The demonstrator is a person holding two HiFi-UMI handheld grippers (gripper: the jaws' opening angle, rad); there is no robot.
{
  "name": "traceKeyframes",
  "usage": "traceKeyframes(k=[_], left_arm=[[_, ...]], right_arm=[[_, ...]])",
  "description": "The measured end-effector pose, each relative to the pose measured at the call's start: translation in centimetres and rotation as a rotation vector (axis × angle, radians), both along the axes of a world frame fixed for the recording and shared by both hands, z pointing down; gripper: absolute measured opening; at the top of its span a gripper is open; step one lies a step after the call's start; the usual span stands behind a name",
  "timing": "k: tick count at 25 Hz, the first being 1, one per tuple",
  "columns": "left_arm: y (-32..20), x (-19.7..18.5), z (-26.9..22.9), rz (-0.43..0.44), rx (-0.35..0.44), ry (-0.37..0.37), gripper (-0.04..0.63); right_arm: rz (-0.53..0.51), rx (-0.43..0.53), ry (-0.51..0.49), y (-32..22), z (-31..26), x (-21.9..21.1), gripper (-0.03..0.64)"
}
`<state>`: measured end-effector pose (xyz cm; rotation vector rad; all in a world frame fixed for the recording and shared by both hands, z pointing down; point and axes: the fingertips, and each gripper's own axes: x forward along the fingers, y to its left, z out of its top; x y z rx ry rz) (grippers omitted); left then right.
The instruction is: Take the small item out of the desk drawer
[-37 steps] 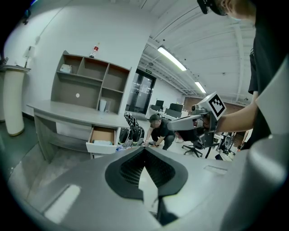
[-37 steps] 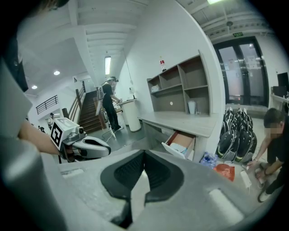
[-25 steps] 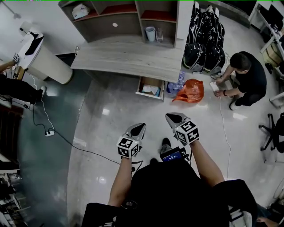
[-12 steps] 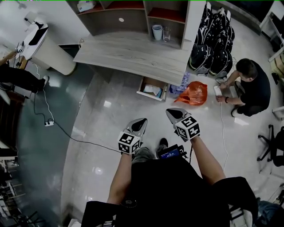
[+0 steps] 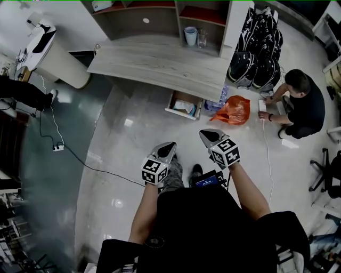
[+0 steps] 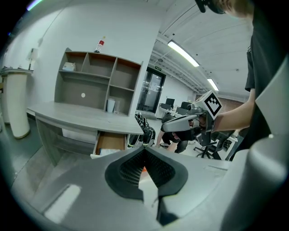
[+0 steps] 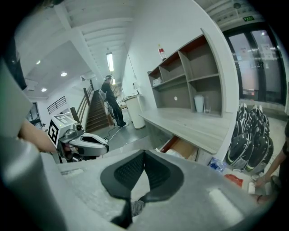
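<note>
Glossy pale floor [image 5: 133, 138] fills most of the head view, with a grey wood-grain desk [image 5: 160, 64] at the top and an open shelf unit [image 5: 160, 16] standing on its far edge. A white cup [image 5: 190, 36] stands in one shelf compartment. Beneath the desk's right end a drawer [image 5: 180, 114] is pulled open; pale items [image 5: 185, 106] lie inside it, too small to tell apart. Just right of the drawer an orange bag [image 5: 234, 111] rests on the floor, and a crouching person [image 5: 301, 104] is beside it. Black bags [image 5: 258, 53] are heaped behind. A cable [image 5: 80, 160] trails across the floor at left.

Both tongs are held side by side in front of the wearer, well apart from the drawer and pointing toward it. Left gripper [image 5: 169, 145]: jaws together, nothing between them. Right gripper [image 5: 205, 134]: jaws likewise together and empty.
</note>
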<state>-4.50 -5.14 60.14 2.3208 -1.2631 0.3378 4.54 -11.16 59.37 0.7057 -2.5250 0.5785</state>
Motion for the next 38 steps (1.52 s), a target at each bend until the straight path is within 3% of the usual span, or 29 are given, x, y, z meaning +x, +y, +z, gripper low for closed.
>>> traceKeyframes(k=[38], left_arm=[[-15.7, -8.5, -0.2, 0.310, 0.033, 0.032, 0.002]], right_arm=[[0.310, 0.031, 0.041, -12.1, -0.6, -7.1, 0.003]])
